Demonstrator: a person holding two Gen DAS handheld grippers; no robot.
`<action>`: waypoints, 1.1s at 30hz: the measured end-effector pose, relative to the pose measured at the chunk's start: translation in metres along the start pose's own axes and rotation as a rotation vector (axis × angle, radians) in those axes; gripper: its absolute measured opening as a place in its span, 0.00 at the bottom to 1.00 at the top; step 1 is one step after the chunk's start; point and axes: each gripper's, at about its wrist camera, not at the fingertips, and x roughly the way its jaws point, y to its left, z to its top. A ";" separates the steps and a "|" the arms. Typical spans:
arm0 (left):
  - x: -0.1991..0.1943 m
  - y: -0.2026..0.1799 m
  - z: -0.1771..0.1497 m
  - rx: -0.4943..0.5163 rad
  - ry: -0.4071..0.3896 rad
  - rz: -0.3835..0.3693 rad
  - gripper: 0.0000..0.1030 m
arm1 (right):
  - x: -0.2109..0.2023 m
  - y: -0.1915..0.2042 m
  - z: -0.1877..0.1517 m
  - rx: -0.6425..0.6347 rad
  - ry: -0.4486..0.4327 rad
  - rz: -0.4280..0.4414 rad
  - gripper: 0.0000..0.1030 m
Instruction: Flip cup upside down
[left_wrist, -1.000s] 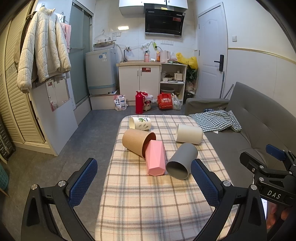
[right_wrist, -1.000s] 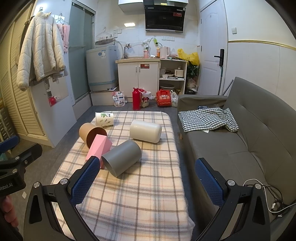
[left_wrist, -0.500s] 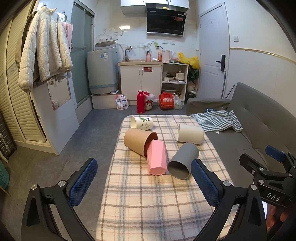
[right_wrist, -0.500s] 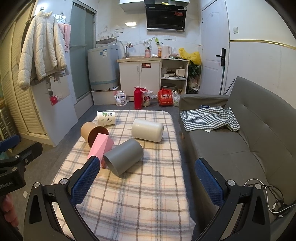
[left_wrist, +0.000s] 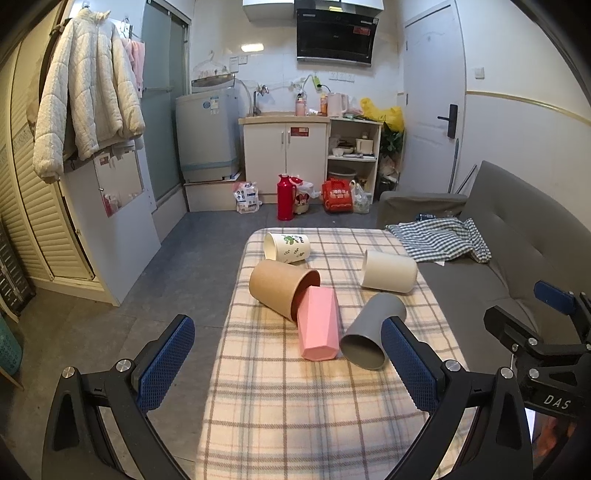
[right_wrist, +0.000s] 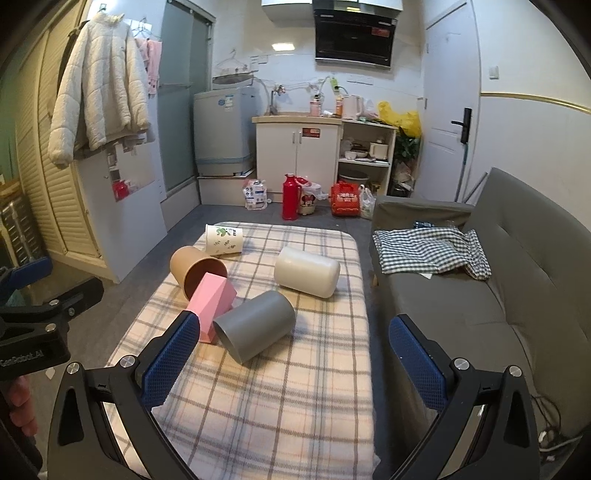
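1. Nearest the viewer, the left gripper (left_wrist: 286, 360) is hovering above the near end of the plaid-covered table (left_wrist: 295, 413), its two blue-padded fingers spread wide and holding nothing.
2. The right gripper (right_wrist: 295, 360) is hanging beside it, likewise spread wide and empty, with its left pad sitting in front of the pink cup's base in that view.
3. Just beyond, five cups are lying on their sides. The gray cup (left_wrist: 371, 338) is facing its open mouth toward the viewer, touching or nearly touching the pink faceted cup (left_wrist: 318, 326).
4. The pink cup is poking its far end into the mouth of the brown cup (left_wrist: 282, 286).
5. Farther off, the cream cup (left_wrist: 388, 271) is lying apart on the right, and the white leaf-print cup (left_wrist: 287, 247) is resting near the table's far edge.
6. This appears to be the approach step, with no cup gripped yet. Next, one gripper probably needs to straddle a cup, likely the gray one, close on its wall, then rotate it mouth-down.
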 end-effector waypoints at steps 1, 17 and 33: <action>0.002 0.001 0.002 0.001 0.002 0.006 1.00 | 0.004 -0.001 0.005 -0.013 0.006 0.007 1.00; 0.116 0.071 0.048 -0.115 0.122 0.138 1.00 | 0.162 0.041 0.123 -0.566 0.109 0.234 1.00; 0.246 0.137 0.064 -0.279 0.198 0.239 1.00 | 0.361 0.143 0.125 -1.034 0.279 0.401 1.00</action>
